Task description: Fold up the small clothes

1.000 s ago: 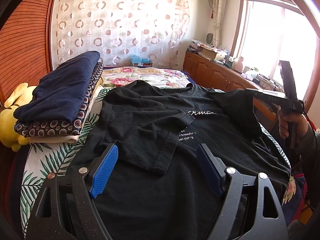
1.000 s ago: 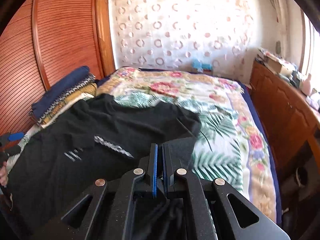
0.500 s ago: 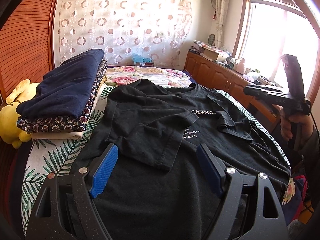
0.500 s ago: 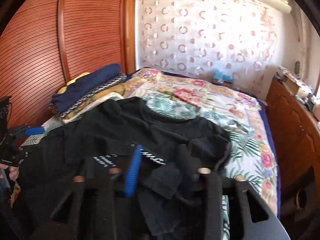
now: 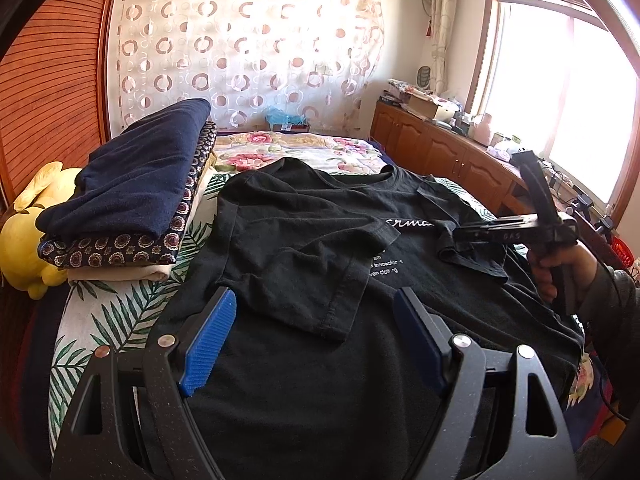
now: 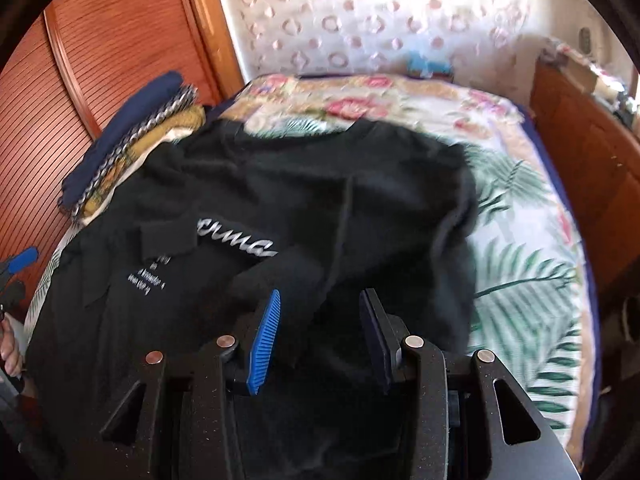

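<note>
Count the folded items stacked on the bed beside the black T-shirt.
3 visible in the left wrist view: a navy one on top, a dark patterned one under it, and a cream one at the bottom. The blurred right wrist view hints at a mustard layer, so more may be hidden.

Left wrist view: low at the foot edge of the black T-shirt (image 5: 304, 264), close over its hem, facing up the bed (image 5: 296, 148) toward the curtain (image 5: 248, 52). Right wrist view: close above the shirt's right side, tilted steeply down, blurred, also facing the curtain. Both views share the shirt, the folded stack (image 5: 132, 200) left of it, and the bed beyond it.
</note>
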The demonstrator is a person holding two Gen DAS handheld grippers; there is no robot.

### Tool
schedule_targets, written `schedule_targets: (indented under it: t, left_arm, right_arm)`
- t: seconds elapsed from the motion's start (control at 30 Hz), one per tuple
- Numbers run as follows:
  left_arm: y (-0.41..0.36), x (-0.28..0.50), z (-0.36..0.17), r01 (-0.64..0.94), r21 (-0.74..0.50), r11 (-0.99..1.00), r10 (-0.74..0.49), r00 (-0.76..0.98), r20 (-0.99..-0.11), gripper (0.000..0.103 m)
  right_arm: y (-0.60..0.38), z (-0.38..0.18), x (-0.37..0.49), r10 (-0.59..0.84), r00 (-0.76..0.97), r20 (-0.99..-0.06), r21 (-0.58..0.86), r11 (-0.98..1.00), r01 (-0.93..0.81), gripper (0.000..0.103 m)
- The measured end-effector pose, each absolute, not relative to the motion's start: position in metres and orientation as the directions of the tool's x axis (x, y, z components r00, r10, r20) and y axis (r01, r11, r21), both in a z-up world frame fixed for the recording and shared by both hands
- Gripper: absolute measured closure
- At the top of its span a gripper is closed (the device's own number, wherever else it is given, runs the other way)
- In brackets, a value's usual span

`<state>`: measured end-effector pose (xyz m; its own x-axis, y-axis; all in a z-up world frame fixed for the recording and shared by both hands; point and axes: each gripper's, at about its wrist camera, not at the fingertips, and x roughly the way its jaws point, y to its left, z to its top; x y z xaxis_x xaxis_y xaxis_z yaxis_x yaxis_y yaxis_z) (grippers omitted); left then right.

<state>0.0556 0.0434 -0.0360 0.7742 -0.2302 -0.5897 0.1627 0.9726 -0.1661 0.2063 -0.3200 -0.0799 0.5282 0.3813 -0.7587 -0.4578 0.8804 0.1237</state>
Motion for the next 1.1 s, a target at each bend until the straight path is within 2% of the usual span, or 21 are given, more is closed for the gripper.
schedule_targets:
  t: [0.03,0.1,0.27,0.37,0.43,0.5,0.53,1.1]
  left_arm:
    - [0.045,0.056,-0.037,0.159,-0.167,0.973,-0.228,0.774,-0.591,0.022]
    - [0.048,0.056,-0.038,0.152,-0.17,0.974,-0.224,0.773,-0.594,0.022]
    - [0.054,0.054,-0.038,0.142,-0.16,0.977,-0.211,0.774,-0.598,0.022]
    - [0.061,0.052,-0.037,0.132,-0.163,0.978,-0.205,0.778,-0.594,0.022]
    - [0.064,0.051,-0.036,0.127,-0.165,0.978,-0.202,0.78,-0.592,0.022]
    - [0.066,0.051,-0.036,0.123,-0.167,0.978,-0.199,0.782,-0.59,0.022]
    - [0.068,0.05,-0.036,0.121,-0.168,0.978,-0.198,0.783,-0.589,0.022]
    - [0.067,0.098,-0.022,0.152,-0.107,0.982,-0.186,0.77,-0.61,0.022]
  right_arm:
    - [-0.315,-0.082,0.207,0.383,0.522,-0.762,0.121,0.876,-0.466,0.078]
    - [-0.305,-0.08,0.21,0.389,0.526,-0.757,0.106,0.866,-0.488,0.098]
    - [-0.278,-0.059,0.224,0.463,0.537,-0.705,0.137,0.832,-0.538,0.1]
    - [-0.257,-0.05,0.232,0.462,0.565,-0.684,0.12,0.835,-0.537,0.1]
    - [-0.244,-0.046,0.235,0.442,0.578,-0.686,0.104,0.845,-0.524,0.094]
    - [-0.238,-0.047,0.237,0.438,0.58,-0.687,0.101,0.848,-0.521,0.063]
    - [-0.237,-0.048,0.237,0.443,0.579,-0.684,0.101,0.844,-0.526,0.058]
    - [-0.297,-0.059,0.251,0.302,0.642,-0.705,0.044,0.922,-0.385,0.057]
